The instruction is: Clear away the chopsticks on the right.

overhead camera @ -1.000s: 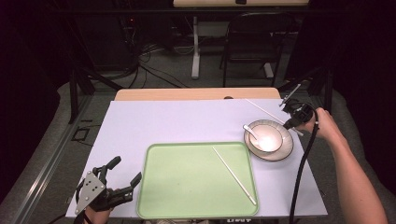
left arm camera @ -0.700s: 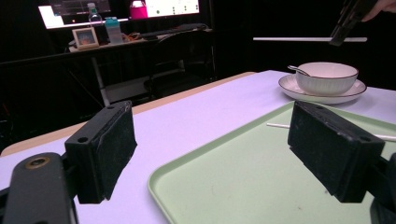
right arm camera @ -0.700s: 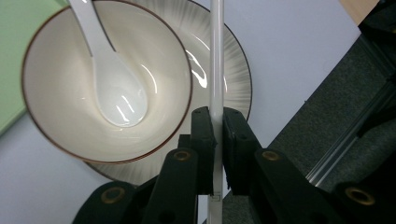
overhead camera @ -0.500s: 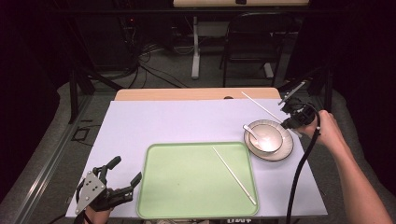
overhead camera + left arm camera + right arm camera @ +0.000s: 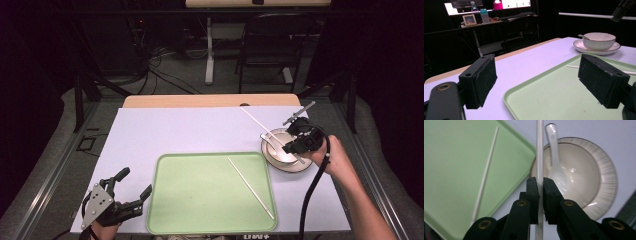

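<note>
Your right gripper (image 5: 540,187) hides the middle of the thin white chopstick (image 5: 539,147) it pinches, and the top edge crops its far end. The flat pale green plastic tray (image 5: 449,170) runs off the left edge.

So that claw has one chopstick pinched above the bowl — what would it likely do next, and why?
Probably carry it left and lower it onto the green tray. The right claw is shut on a white chopstick above the bowl, and its twin chopstick already lies on that tray, so pairing them seems the aim.
</note>
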Action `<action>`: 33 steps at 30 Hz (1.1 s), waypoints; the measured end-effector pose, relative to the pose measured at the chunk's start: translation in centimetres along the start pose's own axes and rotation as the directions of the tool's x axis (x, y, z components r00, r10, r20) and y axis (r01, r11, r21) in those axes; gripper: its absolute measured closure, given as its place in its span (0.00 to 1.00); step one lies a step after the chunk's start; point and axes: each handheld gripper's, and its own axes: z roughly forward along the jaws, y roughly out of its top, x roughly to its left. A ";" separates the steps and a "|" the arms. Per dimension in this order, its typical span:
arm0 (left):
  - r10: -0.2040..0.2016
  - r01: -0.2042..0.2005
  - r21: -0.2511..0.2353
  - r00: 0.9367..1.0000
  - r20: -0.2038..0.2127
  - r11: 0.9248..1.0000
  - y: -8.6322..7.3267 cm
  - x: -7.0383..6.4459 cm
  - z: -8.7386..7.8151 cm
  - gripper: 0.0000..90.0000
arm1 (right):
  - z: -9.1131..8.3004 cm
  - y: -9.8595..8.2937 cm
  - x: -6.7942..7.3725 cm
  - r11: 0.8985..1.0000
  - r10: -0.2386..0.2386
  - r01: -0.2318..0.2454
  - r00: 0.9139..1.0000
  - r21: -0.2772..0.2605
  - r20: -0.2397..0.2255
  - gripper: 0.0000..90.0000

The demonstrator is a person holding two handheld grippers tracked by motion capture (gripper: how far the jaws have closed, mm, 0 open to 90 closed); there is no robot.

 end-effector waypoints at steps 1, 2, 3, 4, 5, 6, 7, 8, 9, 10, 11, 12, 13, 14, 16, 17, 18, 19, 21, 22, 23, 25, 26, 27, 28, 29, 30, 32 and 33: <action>-0.001 0.001 0.001 1.000 0.000 1.000 0.0 0.0 0.0 0.17 | 0.3 -0.2 0.4 1.000 0.003 -0.003 1.000 -0.001 -0.011 0.93; -0.002 0.002 0.001 1.000 0.000 1.000 0.0 0.0 0.0 0.17 | 0.6 -0.4 0.9 1.000 0.004 -0.004 1.000 -0.005 -0.018 0.93; -0.003 0.003 -0.001 1.000 0.002 1.000 0.0 0.0 0.0 0.17 | 0.9 -0.6 1.2 1.000 0.014 -0.015 0.999 -0.008 -0.028 0.93; -0.004 0.004 -0.001 1.000 0.000 1.000 0.0 0.0 0.0 0.17 | 1.3 -0.9 1.7 1.000 0.015 -0.016 0.999 -0.010 -0.040 0.93; -0.004 0.004 0.000 1.000 0.000 1.000 0.0 0.0 0.0 0.17 | 1.6 -1.0 2.1 1.000 0.023 -0.024 0.998 -0.008 -0.053 0.93; -0.004 0.004 0.001 1.000 0.001 1.000 0.0 0.0 0.0 0.17 | 2.0 -1.2 2.4 0.999 0.028 -0.029 0.997 -0.013 -0.065 0.93; -0.003 0.003 0.002 1.000 0.002 1.000 0.0 0.0 0.0 0.17 | 2.4 -1.3 2.8 1.000 0.024 -0.024 0.997 -0.004 -0.068 0.93; -0.003 0.003 0.001 1.000 0.003 1.000 0.0 0.0 0.0 0.17 | 2.8 -1.5 3.2 0.999 0.031 -0.032 0.997 -0.014 -0.076 0.93; -0.004 0.004 0.000 1.000 0.001 1.000 0.0 0.0 0.0 0.17 | 3.0 -1.6 3.4 0.999 0.035 -0.035 0.996 -0.001 -0.082 0.93; -0.002 0.002 -0.001 1.000 0.002 1.000 0.0 0.0 0.0 0.17 | 3.2 -1.8 3.7 0.999 0.041 -0.041 0.996 0.001 -0.085 0.93; -0.001 0.001 -0.001 1.000 0.002 1.000 0.0 0.0 0.0 0.17 | 3.4 -2.0 3.9 0.999 0.048 -0.048 0.995 0.009 -0.085 0.93; 0.000 0.000 0.000 1.000 0.002 1.000 0.0 0.0 0.0 0.17 | 3.6 -2.2 4.2 0.998 0.054 -0.053 0.995 0.013 -0.083 0.93; 0.001 -0.001 0.000 1.000 0.004 1.000 0.0 0.0 -0.1 0.17 | 3.7 -2.4 4.4 0.998 0.063 -0.062 0.994 0.016 -0.087 0.93; -0.001 0.001 -0.002 1.000 0.002 1.000 0.0 0.0 0.0 0.17 | 3.9 -2.6 4.6 0.998 0.065 -0.063 0.994 0.024 -0.090 0.93; 0.001 -0.001 -0.002 1.000 0.003 1.000 0.0 0.1 0.0 0.17 | 4.3 -2.9 5.1 0.996 0.079 -0.076 0.993 0.036 -0.090 0.93; 0.002 -0.002 -0.001 1.000 0.002 1.000 0.0 0.0 0.0 0.17 | 4.5 -3.0 5.4 0.996 0.087 -0.084 0.992 0.041 -0.091 0.93; 0.000 0.000 -0.002 1.000 0.003 1.000 0.0 0.0 0.0 0.17 | 4.7 -3.2 5.7 0.995 0.093 -0.089 0.991 0.043 -0.092 0.93; 0.001 -0.001 -0.002 1.000 0.003 1.000 0.0 0.0 -0.1 0.17 | 5.0 -3.3 5.9 0.995 0.095 -0.091 0.991 0.047 -0.090 0.93; 0.000 0.000 -0.003 1.000 0.002 1.000 0.0 0.0 -0.1 0.17 | 5.5 -3.6 6.4 0.994 0.102 -0.097 0.990 0.049 -0.094 0.93; 0.000 0.000 -0.002 1.000 0.001 1.000 0.0 0.0 -0.1 0.17 | 5.8 -3.7 6.6 0.994 0.110 -0.107 0.990 0.037 -0.093 0.93; 0.001 -0.001 -0.002 1.000 0.001 1.000 0.0 0.0 -0.1 0.17 | 6.1 -3.8 6.8 0.993 0.114 -0.112 0.989 0.028 -0.093 0.93; 0.001 -0.001 -0.002 1.000 0.002 1.000 0.0 0.0 -0.1 0.17 | 6.7 -4.1 7.2 0.992 0.125 -0.123 0.987 0.021 -0.099 0.93; 0.000 0.000 -0.003 1.000 0.002 1.000 0.0 0.0 -0.1 0.17 | 7.1 -4.2 7.4 0.991 0.134 -0.133 0.985 0.021 -0.105 0.93; -0.001 0.001 -0.006 1.000 0.000 1.000 0.0 0.1 -0.1 0.17 | 7.5 -4.3 7.6 0.990 0.142 -0.140 0.985 0.030 -0.102 0.93; 0.000 0.000 -0.006 1.000 -0.001 1.000 0.0 0.1 -0.1 0.17 | 7.8 -4.5 7.7 0.989 0.149 -0.146 0.984 0.032 -0.102 0.93; 0.000 0.000 -0.007 1.000 -0.001 1.000 0.0 0.1 -0.1 0.17 | 8.1 -4.6 7.9 0.988 0.154 -0.150 0.983 0.041 -0.100 0.93; -0.001 0.001 -0.007 1.000 -0.001 1.000 0.0 0.1 -0.1 0.17 | 8.4 -4.7 8.0 0.987 0.154 -0.149 0.983 0.052 -0.098 0.93; 0.000 0.000 -0.005 1.000 0.000 1.000 0.0 0.0 -0.1 0.17 | 8.9 -4.9 8.3 0.984 0.169 -0.163 0.981 0.070 -0.092 0.93; 0.001 -0.001 -0.004 1.000 -0.001 1.000 0.0 0.1 -0.1 0.17 | 9.2 -5.0 8.4 0.983 0.180 -0.174 0.980 0.063 -0.091 0.93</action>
